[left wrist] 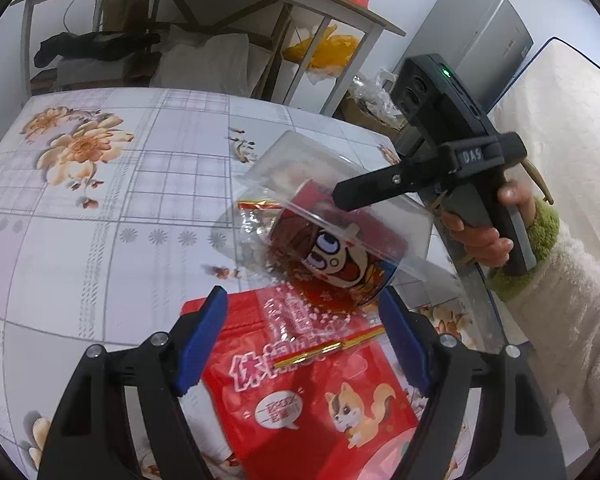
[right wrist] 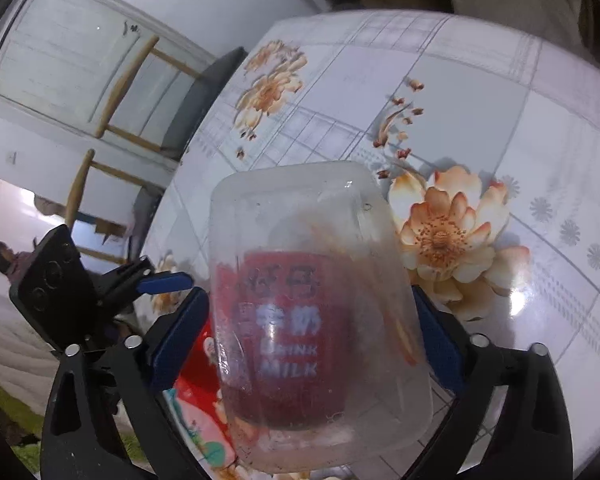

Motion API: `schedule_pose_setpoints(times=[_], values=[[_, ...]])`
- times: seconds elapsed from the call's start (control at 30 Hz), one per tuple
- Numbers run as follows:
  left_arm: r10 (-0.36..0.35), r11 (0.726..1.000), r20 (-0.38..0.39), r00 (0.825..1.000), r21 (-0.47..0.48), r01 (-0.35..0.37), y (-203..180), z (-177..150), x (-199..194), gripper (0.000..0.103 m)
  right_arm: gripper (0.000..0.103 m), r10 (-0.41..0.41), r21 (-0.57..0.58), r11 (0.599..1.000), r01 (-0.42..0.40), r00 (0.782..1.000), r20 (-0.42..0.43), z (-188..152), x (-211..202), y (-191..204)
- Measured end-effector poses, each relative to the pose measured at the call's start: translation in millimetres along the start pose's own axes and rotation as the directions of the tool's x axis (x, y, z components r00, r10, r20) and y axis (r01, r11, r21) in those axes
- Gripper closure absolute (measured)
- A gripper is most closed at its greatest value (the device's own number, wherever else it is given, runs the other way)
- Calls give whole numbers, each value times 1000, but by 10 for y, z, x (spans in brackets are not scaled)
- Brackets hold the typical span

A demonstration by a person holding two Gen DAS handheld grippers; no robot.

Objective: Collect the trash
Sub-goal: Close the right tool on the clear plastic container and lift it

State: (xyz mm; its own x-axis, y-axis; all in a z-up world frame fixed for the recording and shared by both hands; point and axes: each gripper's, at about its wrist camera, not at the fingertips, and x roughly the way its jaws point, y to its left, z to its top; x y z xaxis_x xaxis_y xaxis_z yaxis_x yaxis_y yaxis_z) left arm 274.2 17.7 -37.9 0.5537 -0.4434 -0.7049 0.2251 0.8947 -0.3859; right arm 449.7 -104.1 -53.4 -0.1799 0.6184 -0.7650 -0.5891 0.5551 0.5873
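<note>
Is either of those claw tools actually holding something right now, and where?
The right gripper has its fingers on the two long sides of the clear plastic container, red cup inside. The left gripper holds nothing.

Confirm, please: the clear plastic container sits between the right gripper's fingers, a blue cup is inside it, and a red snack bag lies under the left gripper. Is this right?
One detail is wrong: the cup inside the clear plastic container is red, not blue, as the right wrist view shows. The container does sit between the right gripper's fingers, and the red snack bag lies under the left gripper.
</note>
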Motion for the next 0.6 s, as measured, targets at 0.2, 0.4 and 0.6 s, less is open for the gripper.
schedule_pose_setpoints(times=[0.2, 0.4, 0.6], values=[[9, 1000, 5, 1000, 5, -9, 158, -190, -195, 28, 18, -37, 105, 994, 17, 981, 192, -289, -409, -32], [7, 1000, 11, 1000, -3, -7, 221, -361, -362, 28, 18, -147, 241, 969, 50, 904, 402, -724, -911, 50], [-22, 1000, 34, 999, 11, 21, 136, -374, -463, 28, 18, -352, 382, 905, 187, 832, 428, -1388, -1028, 389]])
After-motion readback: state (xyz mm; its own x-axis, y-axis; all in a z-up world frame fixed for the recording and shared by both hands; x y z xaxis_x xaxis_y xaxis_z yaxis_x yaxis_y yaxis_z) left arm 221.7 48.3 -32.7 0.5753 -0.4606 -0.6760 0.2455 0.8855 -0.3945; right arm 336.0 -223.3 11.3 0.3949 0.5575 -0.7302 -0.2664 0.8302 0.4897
